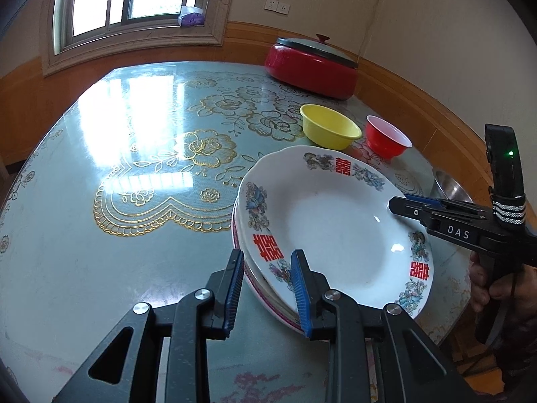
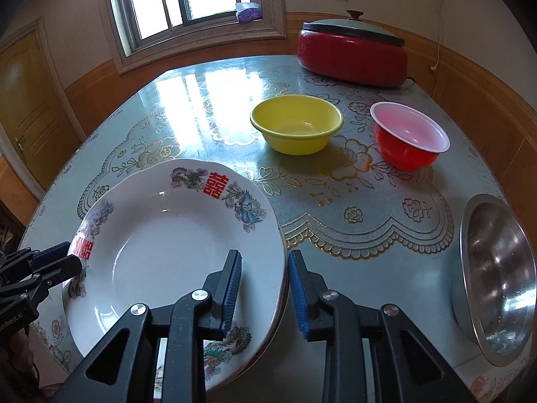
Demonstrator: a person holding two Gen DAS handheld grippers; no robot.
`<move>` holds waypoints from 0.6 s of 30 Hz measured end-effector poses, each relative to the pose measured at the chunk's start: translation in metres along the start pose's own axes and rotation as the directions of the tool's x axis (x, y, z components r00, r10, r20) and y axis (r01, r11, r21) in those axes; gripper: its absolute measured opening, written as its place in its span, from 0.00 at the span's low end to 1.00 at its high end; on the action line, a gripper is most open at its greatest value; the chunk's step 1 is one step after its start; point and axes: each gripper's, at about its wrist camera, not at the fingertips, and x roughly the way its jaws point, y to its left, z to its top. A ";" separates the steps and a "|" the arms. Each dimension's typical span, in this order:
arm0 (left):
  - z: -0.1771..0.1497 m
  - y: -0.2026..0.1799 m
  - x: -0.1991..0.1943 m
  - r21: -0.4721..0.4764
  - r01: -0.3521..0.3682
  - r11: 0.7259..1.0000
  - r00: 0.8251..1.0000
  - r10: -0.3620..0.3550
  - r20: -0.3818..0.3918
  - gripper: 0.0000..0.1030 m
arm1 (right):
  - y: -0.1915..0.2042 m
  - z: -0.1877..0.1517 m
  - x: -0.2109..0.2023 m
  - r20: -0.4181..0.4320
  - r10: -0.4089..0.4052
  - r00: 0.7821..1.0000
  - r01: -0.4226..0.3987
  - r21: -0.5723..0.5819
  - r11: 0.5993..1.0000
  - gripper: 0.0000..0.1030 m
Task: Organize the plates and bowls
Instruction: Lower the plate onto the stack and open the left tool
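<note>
A white plate (image 1: 335,221) with red characters and flower prints lies on top of another plate on the table; it also shows in the right wrist view (image 2: 167,235). My left gripper (image 1: 266,288) is open, its jaws standing either side of the stack's near-left rim. My right gripper (image 2: 265,292) is open, its jaws astride the stack's right rim; it shows from the side in the left wrist view (image 1: 402,203). A yellow bowl (image 2: 297,124), a red bowl (image 2: 407,139) and a steel bowl (image 2: 496,278) stand apart on the table.
A red lidded electric pot (image 2: 352,50) stands at the table's far right corner by the wall. The table (image 1: 134,168) carries a glossy blue-green cloth with gold flowers. A window and a door lie beyond the far and left edges.
</note>
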 end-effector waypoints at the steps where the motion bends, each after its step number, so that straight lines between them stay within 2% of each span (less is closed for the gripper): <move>1: 0.000 -0.001 0.000 0.006 -0.004 1.000 1.000 0.004 0.003 0.28 | 0.002 -0.001 0.000 -0.002 -0.002 1.000 0.002 -0.009 1.000 0.28; 6: 0.001 0.000 -0.002 0.002 -0.001 1.000 1.000 0.001 0.008 0.28 | 0.011 -0.004 -0.003 -0.005 -0.032 0.999 0.031 -0.061 0.998 0.26; 9: 0.001 -0.001 -0.002 0.011 0.003 1.000 1.000 -0.004 0.008 0.32 | 0.016 -0.007 -0.005 -0.010 -0.045 0.999 0.044 -0.087 0.995 0.26; 18: 0.003 0.008 -0.003 -0.005 -0.009 1.000 1.000 0.009 0.021 0.35 | 0.022 -0.012 -0.009 -0.022 0.008 1.000 -0.011 -0.096 0.995 0.26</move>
